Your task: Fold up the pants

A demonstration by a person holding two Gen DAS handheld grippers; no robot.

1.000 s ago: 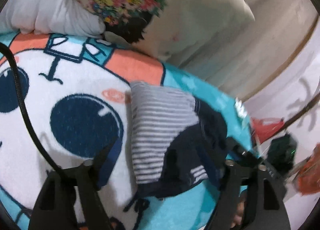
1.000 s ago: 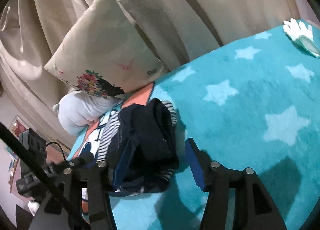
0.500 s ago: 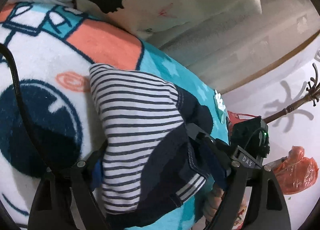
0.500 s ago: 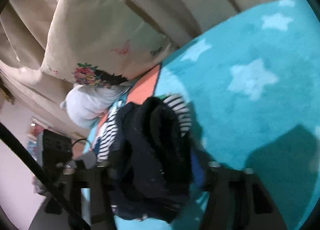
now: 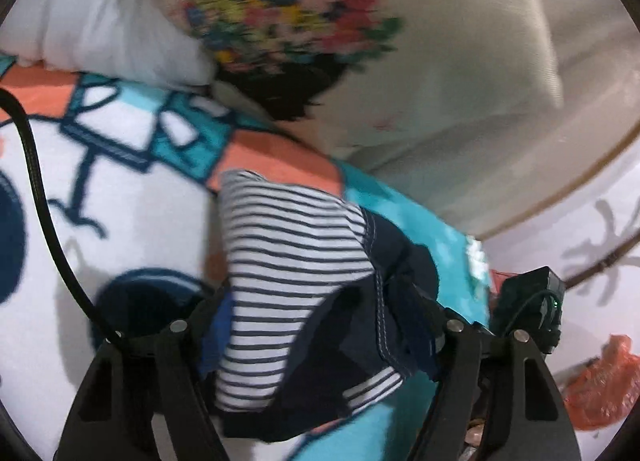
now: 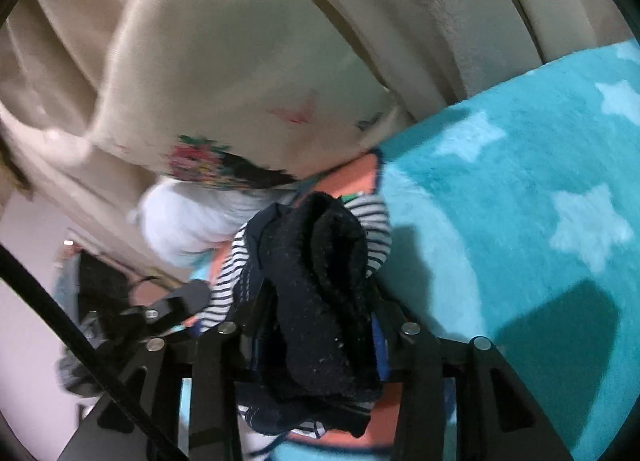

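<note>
The pants (image 5: 296,281) are a folded bundle, white with navy stripes and a navy denim part, held just above the cartoon blanket (image 5: 120,197). My left gripper (image 5: 320,325) is shut on one side of the bundle. My right gripper (image 6: 316,321) is shut on the other side, where the dark navy folds (image 6: 320,281) bulge up between its fingers. The left gripper's finger (image 6: 180,301) shows at the left of the right wrist view.
A cream pillow with a flower print (image 5: 320,21) and a white pillow (image 5: 100,21) lie just beyond the bundle. Beige curtains (image 6: 440,21) hang behind. The turquoise star blanket (image 6: 520,201) stretches right. Orange plastic (image 5: 600,385) lies off the bed edge.
Both grippers have closed onto the bundle from opposite sides and raised it. The views have swung toward the pillows.
</note>
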